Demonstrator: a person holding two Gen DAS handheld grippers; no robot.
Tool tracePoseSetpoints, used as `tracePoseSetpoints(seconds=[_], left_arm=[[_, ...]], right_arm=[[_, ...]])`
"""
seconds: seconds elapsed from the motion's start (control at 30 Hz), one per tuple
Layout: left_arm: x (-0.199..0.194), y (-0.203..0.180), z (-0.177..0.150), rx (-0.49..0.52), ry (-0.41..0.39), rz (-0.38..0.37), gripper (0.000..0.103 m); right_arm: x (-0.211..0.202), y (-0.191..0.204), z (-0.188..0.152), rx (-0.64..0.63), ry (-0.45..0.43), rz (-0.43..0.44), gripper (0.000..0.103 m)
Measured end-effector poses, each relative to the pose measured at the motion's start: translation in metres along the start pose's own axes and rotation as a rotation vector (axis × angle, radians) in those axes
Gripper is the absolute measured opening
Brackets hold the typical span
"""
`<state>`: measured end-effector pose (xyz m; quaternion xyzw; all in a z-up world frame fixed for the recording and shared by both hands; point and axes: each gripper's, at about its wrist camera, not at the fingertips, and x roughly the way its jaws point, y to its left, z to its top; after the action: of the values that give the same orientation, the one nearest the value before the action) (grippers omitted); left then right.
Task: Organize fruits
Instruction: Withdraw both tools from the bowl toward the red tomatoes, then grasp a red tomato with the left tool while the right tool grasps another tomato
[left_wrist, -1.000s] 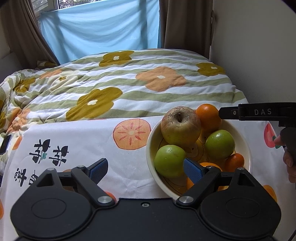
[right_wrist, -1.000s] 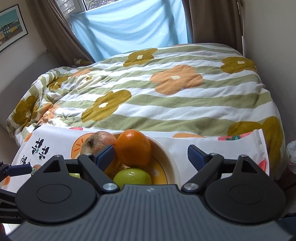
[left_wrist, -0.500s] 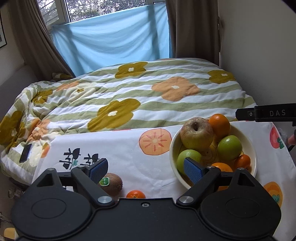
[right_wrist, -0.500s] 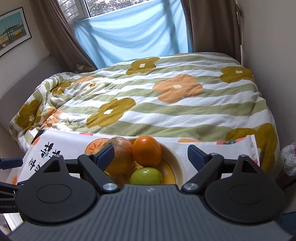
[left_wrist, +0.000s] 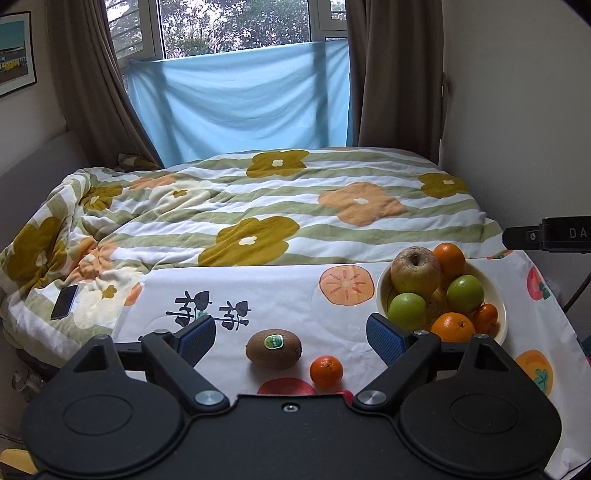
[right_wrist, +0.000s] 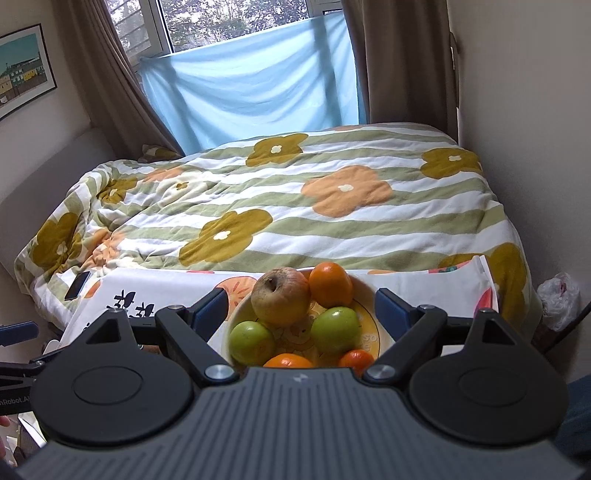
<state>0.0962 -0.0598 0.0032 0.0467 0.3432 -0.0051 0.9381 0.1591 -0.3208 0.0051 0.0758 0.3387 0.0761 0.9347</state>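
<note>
With jaws spread and empty, the left gripper (left_wrist: 290, 338) should straddle the kiwi (left_wrist: 273, 349) lying near the cloth's (left_wrist: 280, 295) front edge, squeeze gently, then carry it to the bowl (left_wrist: 503, 314), above which the right gripper (right_wrist: 301, 308) hangs, jaws also spread.

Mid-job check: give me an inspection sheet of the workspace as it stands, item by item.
Surface: printed tablecloth over the bed end.
Job's things: bowl holds a brownish apple, two green apples, two oranges and a small tangerine; kiwi and mandarin lie loose on the cloth, apart.
Clutter: phone on the quilt.
Grippers: left gripper open over the kiwi, empty; right gripper open over the bowl, empty.
Cables: thin dark line at right edge, unclear.
Surroundings: floral quilt, blue cloth across window, plastic bag.
</note>
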Motion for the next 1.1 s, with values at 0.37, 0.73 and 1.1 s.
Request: tracePoseSetpoints(seconds=[0.37, 0.73, 1.1], left_arm=[[-0.006, 0.044, -0.033, 0.006, -0.017, -0.084, 0.092], [0.033, 0.049, -0.058, 0.129, 0.051, -0.219, 0.092], [0.086, 0.024, -0.073, 0.219, 0.139, -0.359, 0.087]], right_arm=[[-0.015, 0.049, -0.057, 0.012, 0.046, -0.066, 0.101], [-0.001, 0.083, -0.121, -0.008, 0.103, -0.108, 0.101], [0.022, 0.093, -0.171, -0.008, 0.157, -0.157, 0.098]])
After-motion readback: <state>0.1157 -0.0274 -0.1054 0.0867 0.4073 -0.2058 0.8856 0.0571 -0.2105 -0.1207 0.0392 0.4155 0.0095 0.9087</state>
